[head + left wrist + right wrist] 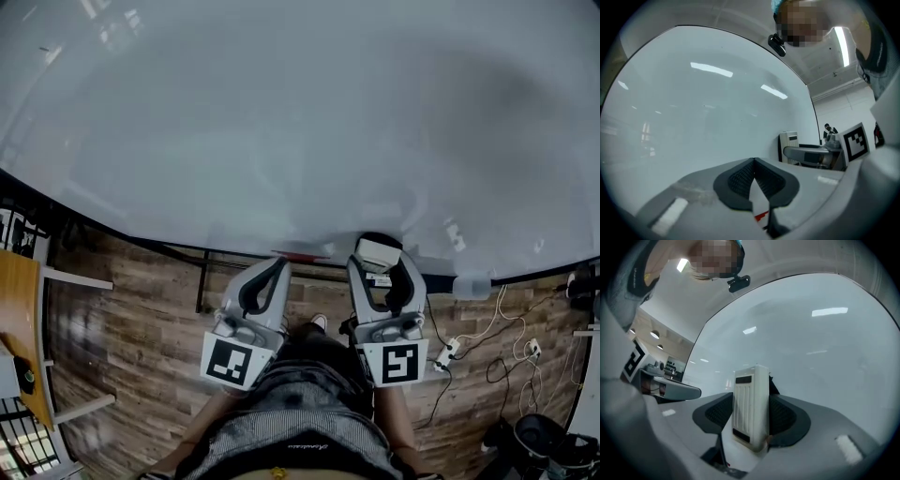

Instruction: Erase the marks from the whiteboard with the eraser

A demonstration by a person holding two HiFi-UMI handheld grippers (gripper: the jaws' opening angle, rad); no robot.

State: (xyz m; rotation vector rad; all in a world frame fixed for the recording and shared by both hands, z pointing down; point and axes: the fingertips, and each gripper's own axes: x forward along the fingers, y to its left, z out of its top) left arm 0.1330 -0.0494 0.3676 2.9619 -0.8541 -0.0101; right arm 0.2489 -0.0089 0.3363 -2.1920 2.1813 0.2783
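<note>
- Closest to us, low in the head view, are our two tongs, side by side above the wood floor (131, 319).
- The left gripper (753, 161) is pinched shut. Its two dark tips touch, and nothing sits between them.
- The right gripper (380, 255) is squeezing the eraser (751, 406). The eraser is a white block with ribs on it, and it stands up between the two dark pads. One pad presses on each side, and the top sticks out past the tips.
- Just past the tips is the bottom edge of the whiteboard (281, 122). The eraser is down near that edge, and we cannot tell if it touches the board yet.
- The board fills all the far part of the head view. It looks nearly clean. We see only shiny spots from the lights and some faint gray haze, and no clear marks.
- We think the next job is to lift the eraser up to the board and look for what is left.
- To do it well, we should keep a firm squeeze so the block does not tip. We should press its flat side on the board and rub in long, even strokes.
- We should keep the left tongs off to the side.
</note>
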